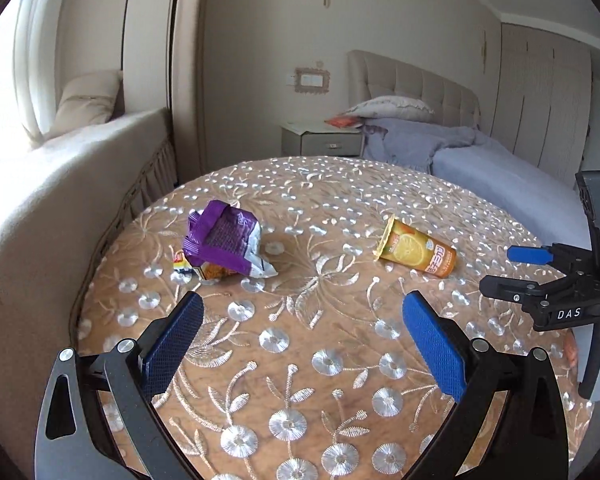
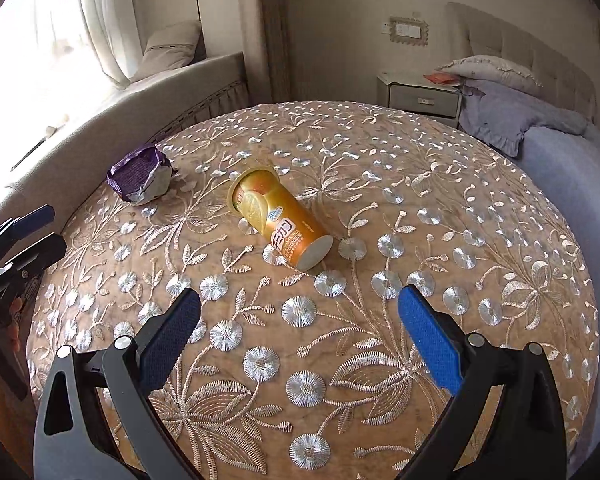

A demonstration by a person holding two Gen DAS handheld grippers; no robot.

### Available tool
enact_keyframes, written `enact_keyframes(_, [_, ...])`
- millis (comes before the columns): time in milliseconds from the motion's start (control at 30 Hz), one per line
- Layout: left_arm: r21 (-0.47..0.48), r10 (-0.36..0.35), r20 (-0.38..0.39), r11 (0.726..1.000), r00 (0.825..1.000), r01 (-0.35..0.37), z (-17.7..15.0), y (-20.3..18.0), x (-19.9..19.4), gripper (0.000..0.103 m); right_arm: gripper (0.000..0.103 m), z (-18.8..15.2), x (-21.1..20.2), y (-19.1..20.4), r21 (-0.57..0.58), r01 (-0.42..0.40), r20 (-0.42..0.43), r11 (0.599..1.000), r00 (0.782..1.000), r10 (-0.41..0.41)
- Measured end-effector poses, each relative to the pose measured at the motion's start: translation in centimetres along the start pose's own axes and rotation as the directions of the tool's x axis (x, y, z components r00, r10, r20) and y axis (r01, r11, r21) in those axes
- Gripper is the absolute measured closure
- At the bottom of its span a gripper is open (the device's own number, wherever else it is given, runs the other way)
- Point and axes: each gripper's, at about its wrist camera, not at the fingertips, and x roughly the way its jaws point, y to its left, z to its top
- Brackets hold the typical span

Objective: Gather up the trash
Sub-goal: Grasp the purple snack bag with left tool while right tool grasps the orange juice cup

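Note:
A crumpled purple snack wrapper (image 1: pixel 224 242) lies on the embroidered table (image 1: pixel 300 360), far left of centre. An orange drink cup (image 1: pixel 418 252) lies on its side to the right of it. My left gripper (image 1: pixel 302 320) is open and empty, above the table short of both. In the right wrist view the cup (image 2: pixel 280 220) lies just ahead of my open, empty right gripper (image 2: pixel 300 312), with the wrapper (image 2: pixel 140 176) further off to the left. The right gripper also shows in the left wrist view (image 1: pixel 512 272), near the cup's base.
The round table (image 2: pixel 420 200) carries a brown cloth with silver flowers. A cushioned window bench (image 1: pixel 60 200) curves along its left side. A bed (image 1: pixel 480 160) and a nightstand (image 1: pixel 320 140) stand behind. The left gripper shows at the left edge of the right wrist view (image 2: pixel 28 236).

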Motion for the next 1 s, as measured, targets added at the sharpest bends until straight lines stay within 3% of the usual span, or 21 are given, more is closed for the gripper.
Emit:
enact_keyframes(233, [0.022,0.081,-0.013,0.996,0.997,-0.081,2.0,2.5,2.9,0.005,0.005,2.5,4.0,0.6,-0.062,-0.008,-0.026,0.998,1.0,0.007])
enact_keyframes(467, [0.078,0.052,-0.102,0.996,0.993,-0.044,5.1,4.2,8.5,0.005,0.005,4.4,8.3,1.3,-0.188,0.002,-0.073,0.982,0.997,-0.016])
enact_keyframes(533, [0.079,0.037,-0.165,0.997,0.986,-0.024,5.3,4.5,10.7,0.005,0.005,4.6,9.1,1.4,-0.209,-0.013,-0.091,0.978,0.996,-0.006])
enact_keyframes(667, [0.113,0.1,-0.261,0.991,0.96,-0.072,5.3,5.0,14.4,0.005,0.005,4.7,10.0,2.3,-0.274,-0.022,-0.102,0.961,0.995,-0.007])
enact_keyframes(733, [0.096,0.083,-0.301,0.994,0.95,-0.057,5.0,5.6,15.7,0.005,0.006,4.5,10.3,2.7,-0.286,-0.034,-0.107,0.958,0.994,0.003])
enact_keyframes(767, [0.085,0.081,-0.318,0.995,0.945,-0.056,4.8,5.9,16.2,0.005,0.009,4.4,10.4,2.9,-0.288,-0.037,-0.108,0.957,0.994,0.005])
enact_keyframes(800, [0.08,0.095,-0.329,0.994,0.94,-0.072,4.6,6.1,16.4,0.007,0.024,4.4,10.5,3.1,-0.293,-0.036,-0.115,0.956,0.993,0.002])
enact_keyframes(900, [0.094,0.115,-0.301,0.991,0.947,-0.09,4.7,6.1,15.7,0.024,0.055,4.3,9.9,3.2,-0.269,-0.06,-0.114,0.961,0.993,0.03])
enact_keyframes(1000, [0.103,0.102,-0.291,0.992,0.951,-0.075,4.7,5.6,14.7,0.03,0.059,3.8,8.8,3.1,-0.247,-0.08,-0.119,0.966,0.992,0.052])
